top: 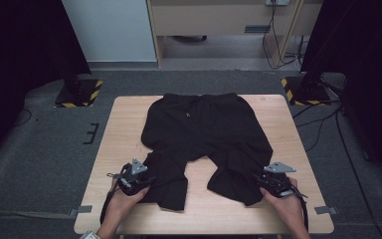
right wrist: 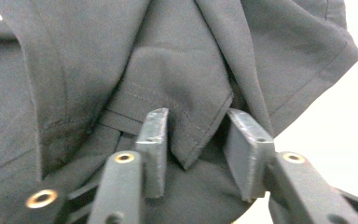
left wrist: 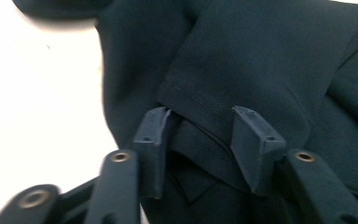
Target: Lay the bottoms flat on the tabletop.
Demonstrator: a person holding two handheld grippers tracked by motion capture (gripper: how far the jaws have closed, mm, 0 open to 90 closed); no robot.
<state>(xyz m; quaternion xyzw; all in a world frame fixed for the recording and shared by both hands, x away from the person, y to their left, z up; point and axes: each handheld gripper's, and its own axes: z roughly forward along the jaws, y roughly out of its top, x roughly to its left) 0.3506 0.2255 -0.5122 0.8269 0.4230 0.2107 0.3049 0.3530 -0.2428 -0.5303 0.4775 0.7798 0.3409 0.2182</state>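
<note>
Across the middle of the wooden table lie the black shorts, spread flat with the waistband and drawstring at the far edge and both legs running back toward the person. That layout puts each leg end within reach of one hand, likely so the garment can be folded or lifted from its hems. Both leg ends are rumpled and folded over rather than smooth.

At the near left, the left gripper sits at the outer edge of its leg. In the left gripper view its jaws stand partly apart, with the stitched hem between the pads; the cloth looks slack there, so it is straddled rather than pinched.

At the near right, the right gripper mirrors it: a folded corner of hem hangs loose between spread pads, not clamped.
</note>
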